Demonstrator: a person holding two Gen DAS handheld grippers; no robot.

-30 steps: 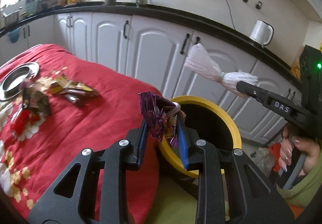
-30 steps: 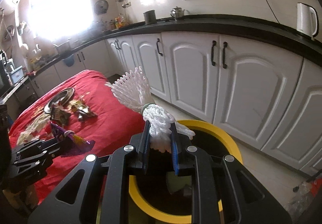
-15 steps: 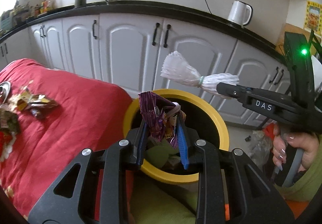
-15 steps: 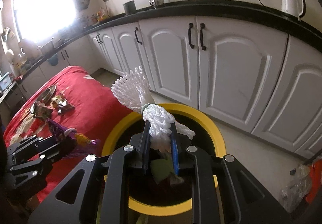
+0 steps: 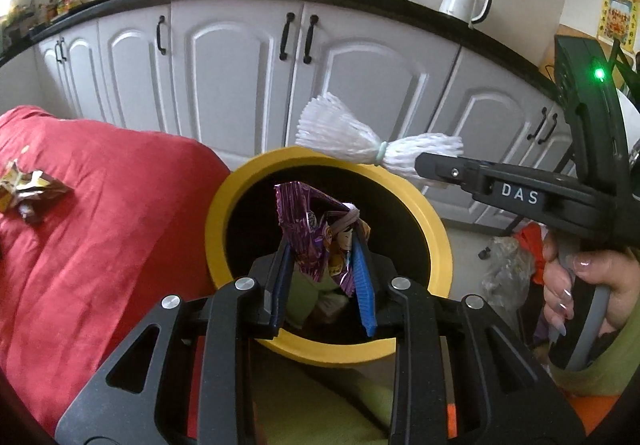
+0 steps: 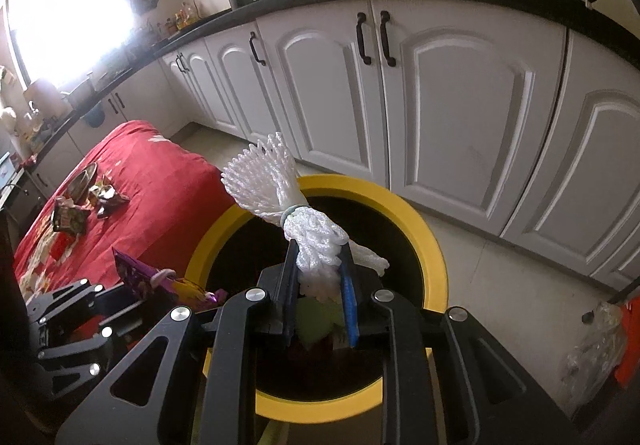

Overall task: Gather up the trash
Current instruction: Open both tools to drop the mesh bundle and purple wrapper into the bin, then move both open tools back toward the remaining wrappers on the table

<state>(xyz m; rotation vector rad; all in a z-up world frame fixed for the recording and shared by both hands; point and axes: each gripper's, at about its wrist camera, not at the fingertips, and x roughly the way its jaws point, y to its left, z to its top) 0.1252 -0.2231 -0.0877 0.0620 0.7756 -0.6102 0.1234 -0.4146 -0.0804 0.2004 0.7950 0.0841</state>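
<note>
A round bin with a yellow rim (image 5: 440, 241) (image 6: 430, 249) stands on the floor beside the red-covered table. My left gripper (image 5: 322, 245) is shut on a crumpled purple foil wrapper (image 5: 308, 229) and holds it over the bin's mouth. My right gripper (image 6: 318, 257) is shut on a white foam net bundle (image 6: 276, 185) tied with a band, also above the bin. The right gripper (image 5: 420, 165) with the white bundle (image 5: 344, 133) shows in the left wrist view, over the bin's far rim. Green and other scraps lie inside the bin.
The red tablecloth (image 5: 92, 221) (image 6: 152, 189) carries more wrappers (image 5: 24, 193) (image 6: 92, 201) and a metal plate (image 6: 82, 181). White cabinets (image 5: 240, 77) run behind under a black counter with a white kettle (image 5: 464, 1). A clear plastic bag (image 6: 596, 349) lies on the floor, right.
Both grippers moved from the table's edge to over the bin, keeping hold of the purple wrapper and the white bundle. The bin now lies centred beneath them.
</note>
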